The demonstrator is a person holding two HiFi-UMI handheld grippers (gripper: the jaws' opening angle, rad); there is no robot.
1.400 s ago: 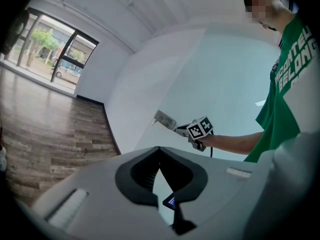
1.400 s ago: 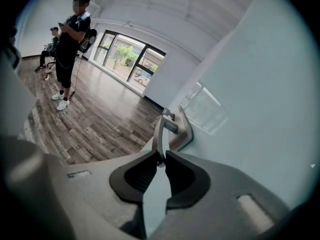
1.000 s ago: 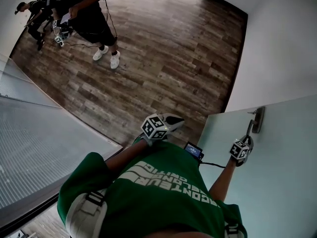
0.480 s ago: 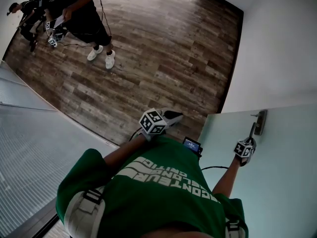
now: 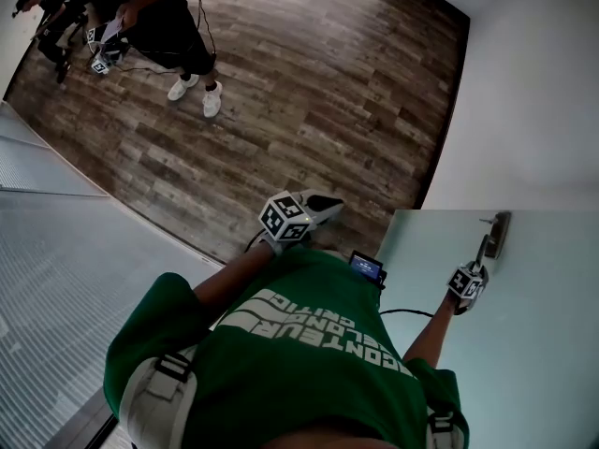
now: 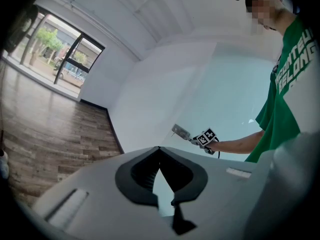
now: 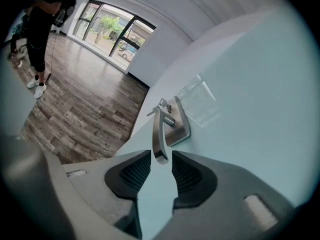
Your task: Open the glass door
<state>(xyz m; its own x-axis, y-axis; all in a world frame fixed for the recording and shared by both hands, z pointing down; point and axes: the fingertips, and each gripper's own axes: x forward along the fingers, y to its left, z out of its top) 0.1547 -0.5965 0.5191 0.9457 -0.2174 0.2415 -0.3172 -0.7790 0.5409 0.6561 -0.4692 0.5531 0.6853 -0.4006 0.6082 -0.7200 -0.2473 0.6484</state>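
The frosted pale-green glass door (image 5: 524, 344) fills the lower right of the head view. Its steel lever handle (image 5: 485, 248) hangs from a metal plate (image 5: 500, 231) near the door's edge. My right gripper (image 5: 476, 267) is at the lever's lower end. In the right gripper view the lever (image 7: 158, 131) points down between the two ribbed pads, and my right gripper (image 7: 161, 156) is shut on its tip. My left gripper (image 5: 328, 204) is held away from the door over the wood floor, shut and empty, its jaws (image 6: 160, 149) meeting at the tips.
A white wall (image 5: 533, 101) runs beside the door. A ribbed glass panel (image 5: 65, 260) stands at the left. People (image 5: 173, 36) with other grippers stand on the wood floor (image 5: 309, 92) at the far left. Large windows (image 7: 117, 34) lie beyond.
My right gripper has stayed on the lever handle. The door's top edge now looks more level in the head view, and the view has shifted slightly. The left gripper has barely moved.
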